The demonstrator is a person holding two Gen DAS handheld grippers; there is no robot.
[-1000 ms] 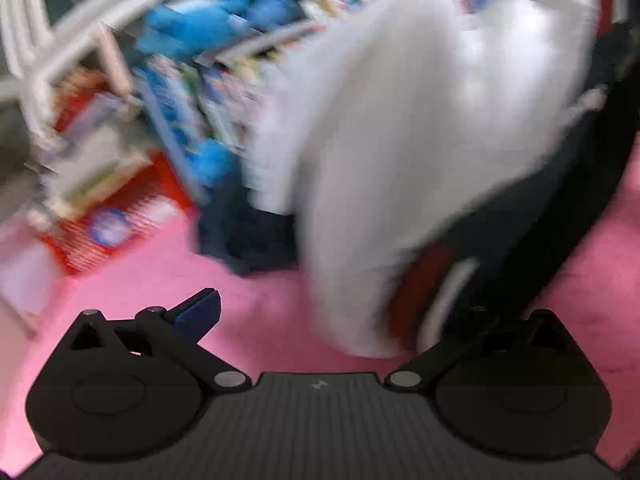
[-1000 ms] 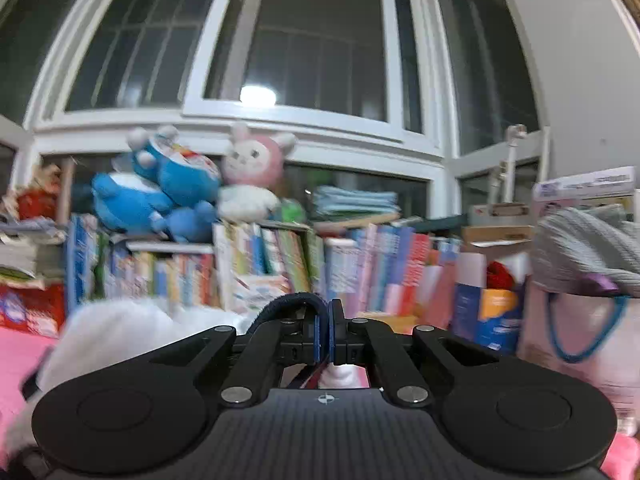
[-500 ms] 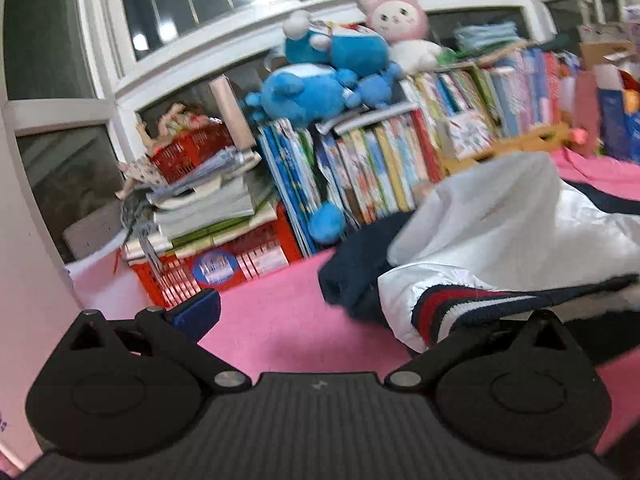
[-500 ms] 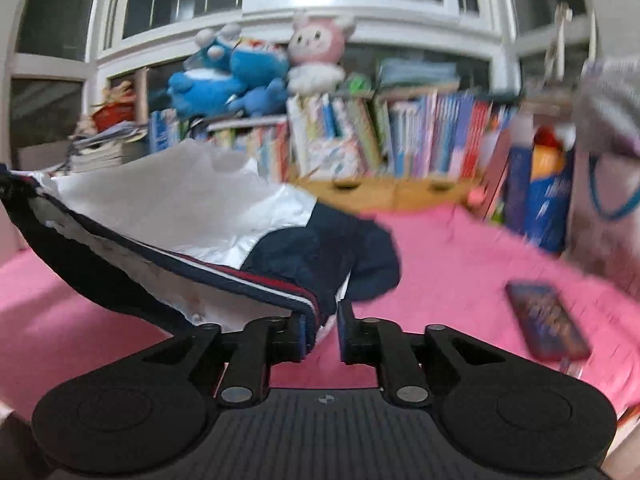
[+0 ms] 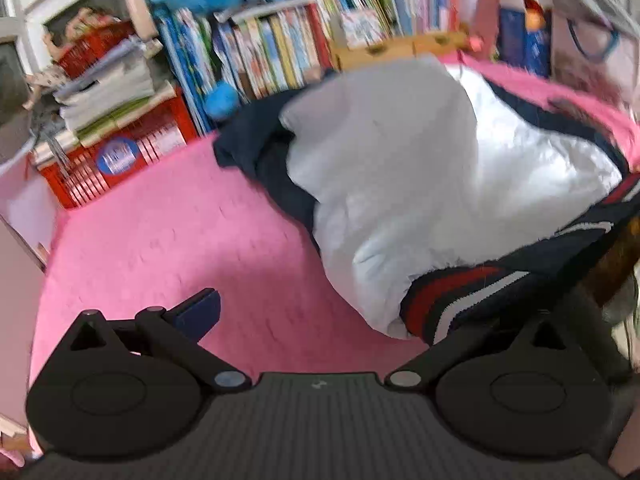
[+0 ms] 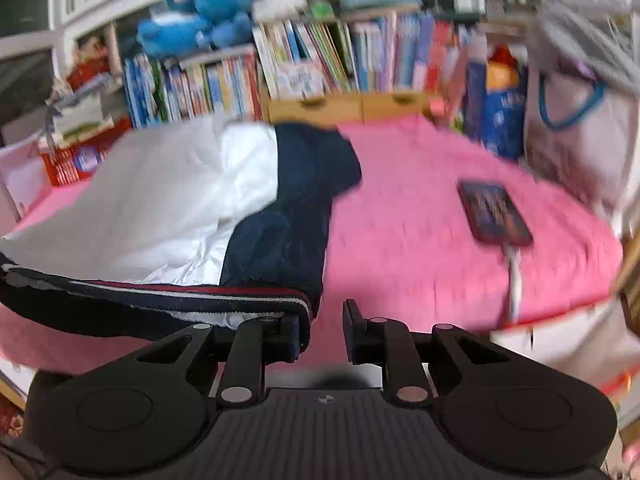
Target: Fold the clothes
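Black-fingered, your right gripper (image 6: pixel 326 326) has just parted, dropping the jacket (image 6: pixel 168 208) hem onto the pink bed (image 6: pixel 420 220); your left gripper (image 5: pixel 320 312) stays spread beside the jacket. Folding can begin.

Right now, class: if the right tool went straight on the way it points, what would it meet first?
Probably the pink bed cover: the right tool stands open with bare cover ahead. The jacket lies just left of that line, its hem by the left finger; depth is unclear.
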